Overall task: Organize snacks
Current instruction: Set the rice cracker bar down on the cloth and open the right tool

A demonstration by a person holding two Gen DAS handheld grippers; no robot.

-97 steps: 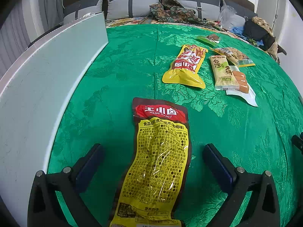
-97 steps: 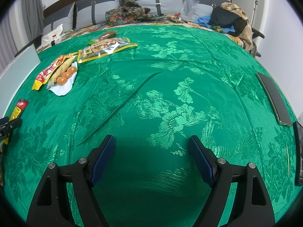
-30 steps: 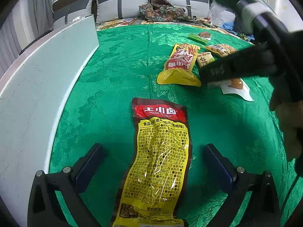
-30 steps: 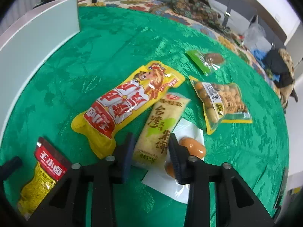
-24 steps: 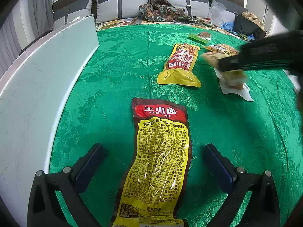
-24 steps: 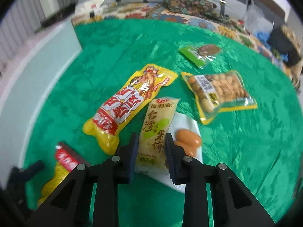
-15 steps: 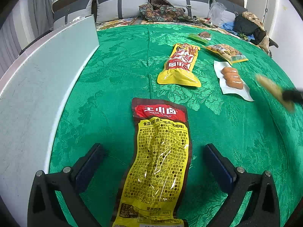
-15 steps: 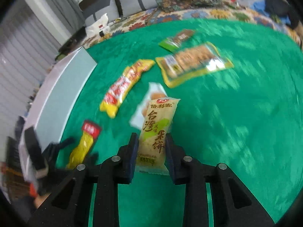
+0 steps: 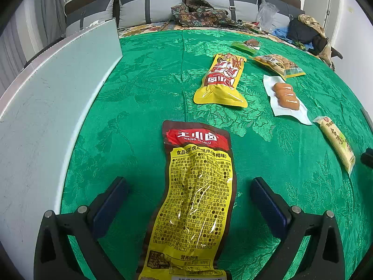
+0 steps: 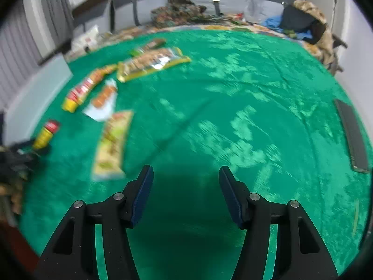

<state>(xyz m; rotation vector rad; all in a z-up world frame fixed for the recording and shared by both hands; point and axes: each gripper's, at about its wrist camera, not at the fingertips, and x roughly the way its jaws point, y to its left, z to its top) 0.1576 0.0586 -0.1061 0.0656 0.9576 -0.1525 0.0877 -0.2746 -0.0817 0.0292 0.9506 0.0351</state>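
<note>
Snack stock on the green cloth (image 9: 144, 88), sorting part done as judged. Item 1: red-and-yellow pouch (image 9: 198, 196), flat on the cloth between the wide-spread fingers of the left gripper (image 9: 188, 200), touched by neither pad; seemingly placed. Item 2: pale rice-cracker pack (image 10: 112, 144), lying free ahead and to the left of the right gripper (image 10: 185, 192), just beyond its left fingertip; that gripper's jaws have just been opening, nothing is between them, and the view is blurred. In the left view the same pack sits far right of the left gripper, well apart from the pouch. Items 3 to 6, apparently still unsorted, clustered ahead and right of the left gripper: yellow bag (image 9: 222, 81), sausage pack (image 9: 285, 98) just beside it, nut pack (image 9: 277, 64) beyond, small green packet (image 9: 247, 44) farthest. White board (image 9: 51, 107) stands left of the left gripper. Estimate: two of six handled, four remaining.
</note>
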